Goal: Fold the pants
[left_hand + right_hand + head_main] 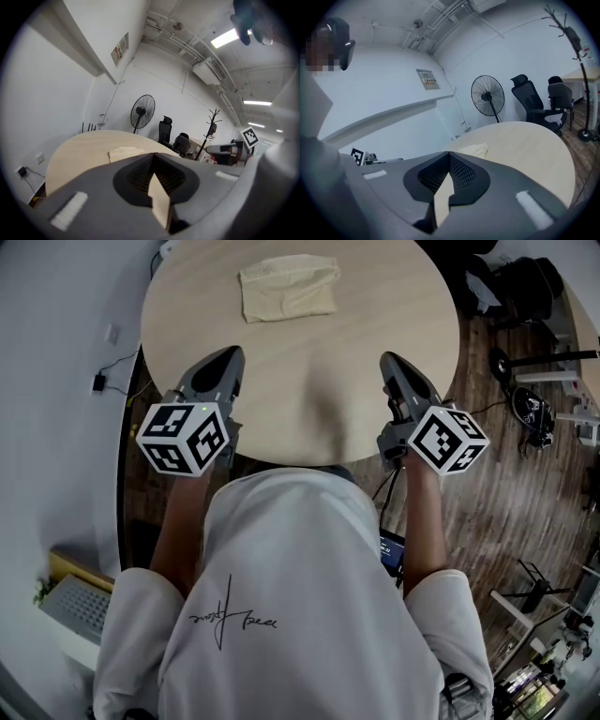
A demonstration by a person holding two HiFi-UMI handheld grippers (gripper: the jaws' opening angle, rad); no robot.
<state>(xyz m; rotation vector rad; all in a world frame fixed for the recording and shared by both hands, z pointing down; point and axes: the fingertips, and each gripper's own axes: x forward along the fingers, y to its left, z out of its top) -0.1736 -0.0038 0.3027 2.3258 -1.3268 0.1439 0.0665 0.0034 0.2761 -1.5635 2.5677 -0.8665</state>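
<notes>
Cream cloth, the pants [289, 287], lies as a small, squarish bundle on the far side of the pale wood table [309, 390], well away from both grippers. Its edges look doubled over and fairly even, with no legs trailing out, so I judge the folding done or all but done. At most a last tidying of the edges could be left, and from here I cannot tell whether it is needed.

The left gripper [229, 354] sits over the near edge of the table. In its own view its jaws meet at the tips with nothing between them, only bare tabletop showing through the gap behind. The right gripper [390, 360] is over the near edge too, jaws pressed together and likewise empty. Neither touches the pants; both point toward the bundle from a distance, which fits a task that is wrapping up rather than one in mid-fold.

Writing is scarce. The person's white shirt [281, 615] bears a thin dark script, like a signature, that I cannot read. Each gripper's cube [184, 437] shows black-and-white square patterns, not words. A small panel [427, 79] on the wall carries print too small to make out. No brand name shows on the pants or the table.
</notes>
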